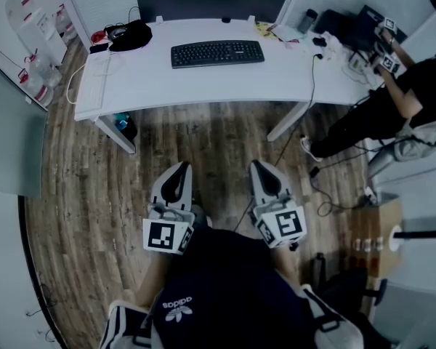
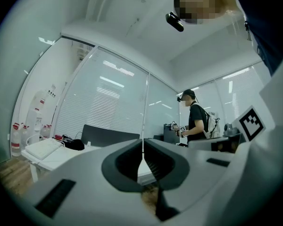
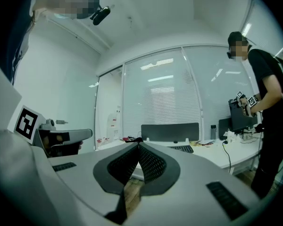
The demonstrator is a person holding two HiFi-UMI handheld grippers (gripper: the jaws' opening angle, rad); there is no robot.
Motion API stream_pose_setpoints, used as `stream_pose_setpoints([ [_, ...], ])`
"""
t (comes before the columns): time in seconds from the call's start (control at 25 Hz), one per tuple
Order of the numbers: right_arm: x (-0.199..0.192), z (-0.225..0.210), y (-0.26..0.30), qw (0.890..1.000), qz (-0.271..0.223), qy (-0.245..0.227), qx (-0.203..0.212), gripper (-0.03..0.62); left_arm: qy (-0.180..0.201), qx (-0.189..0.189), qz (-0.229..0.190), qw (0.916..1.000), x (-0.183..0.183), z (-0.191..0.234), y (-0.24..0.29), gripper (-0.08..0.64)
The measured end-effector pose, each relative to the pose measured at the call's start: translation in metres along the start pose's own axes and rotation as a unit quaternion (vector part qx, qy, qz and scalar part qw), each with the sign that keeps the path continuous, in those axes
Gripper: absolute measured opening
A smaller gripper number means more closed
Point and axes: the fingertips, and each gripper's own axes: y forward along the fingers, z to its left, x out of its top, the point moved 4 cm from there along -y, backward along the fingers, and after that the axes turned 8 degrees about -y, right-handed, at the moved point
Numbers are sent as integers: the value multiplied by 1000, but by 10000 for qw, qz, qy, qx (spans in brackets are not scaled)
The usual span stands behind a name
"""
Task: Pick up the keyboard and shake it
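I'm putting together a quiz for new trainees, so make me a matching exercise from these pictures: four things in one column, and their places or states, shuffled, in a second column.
Things:
1. keyboard
2. black bag
3. left gripper
4. second person

Places or states:
A. stands at the right end of the desk
B. lies on the middle of the desk
C. jaws shut and empty, above the wood floor
D. lies at the left end of the desk

Pairs: 1-B, 2-D, 3-C, 4-A
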Motion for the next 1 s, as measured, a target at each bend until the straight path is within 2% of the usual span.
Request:
stream_pose_setpoints([
  [0.16,-7,-11,24,9998,161,101,-9,5,-224,53,-75,9997,3,15,25,12],
  [0.28,-10,-19,51,9997,218,96,47,5,-60,-54,23,10000,1,33,48,12],
  [0.52,-1,-38,110,9994,310,-10,126,5,-204,-50,-30,9998,21,76,105,12],
  [0.64,2,-50,133,9991,406,-152,16,5,-119,-167,73,9998,24,95,128,12],
  [1.0,-12,-61,169,9981,535,18,-319,5,-189,-225,342,9990,13,128,171,12],
])
